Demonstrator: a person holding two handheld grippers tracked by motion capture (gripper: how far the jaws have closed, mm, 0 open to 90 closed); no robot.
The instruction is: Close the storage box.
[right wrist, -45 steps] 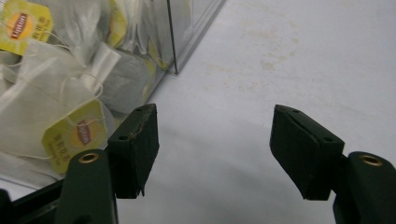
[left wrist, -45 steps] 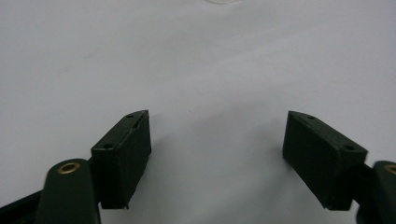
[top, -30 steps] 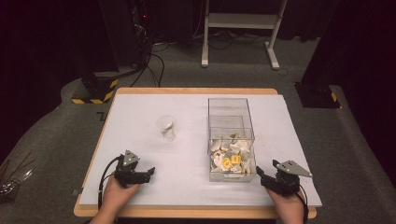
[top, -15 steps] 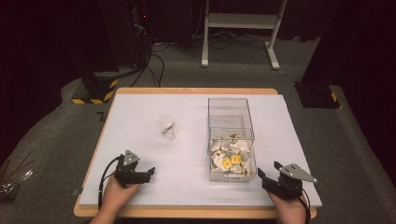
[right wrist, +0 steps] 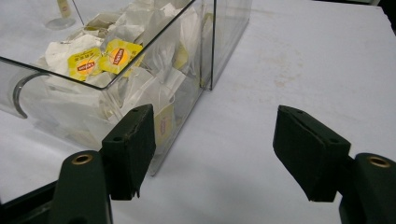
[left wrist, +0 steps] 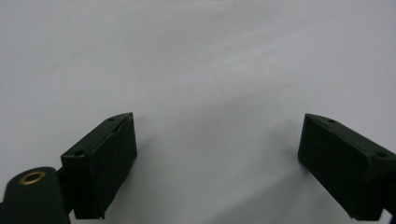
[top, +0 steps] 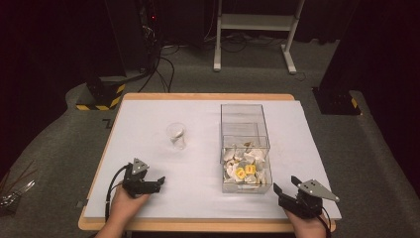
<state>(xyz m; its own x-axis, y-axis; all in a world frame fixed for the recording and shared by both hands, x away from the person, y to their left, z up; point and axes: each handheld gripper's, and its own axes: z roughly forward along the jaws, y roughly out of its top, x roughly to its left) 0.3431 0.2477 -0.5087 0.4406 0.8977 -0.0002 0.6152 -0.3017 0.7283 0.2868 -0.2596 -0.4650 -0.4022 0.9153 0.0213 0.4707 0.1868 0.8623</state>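
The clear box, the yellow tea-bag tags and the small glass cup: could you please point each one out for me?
clear box (top: 243, 116): high view, its empty far wall.
yellow tea-bag tags (right wrist: 85, 64): right gripper view, the left tag's face.
glass cup (top: 177, 136): high view, its side wall.

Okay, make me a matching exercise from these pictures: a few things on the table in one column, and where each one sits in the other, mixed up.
Things:
1. clear box
2. plastic cup
3. left gripper
4. right gripper

Places:
A. near right corner of the table
B. left of the box, mid-table
C. right of centre, holding tea bags
D. near left edge

Pairs: 1-C, 2-B, 3-D, 4-A
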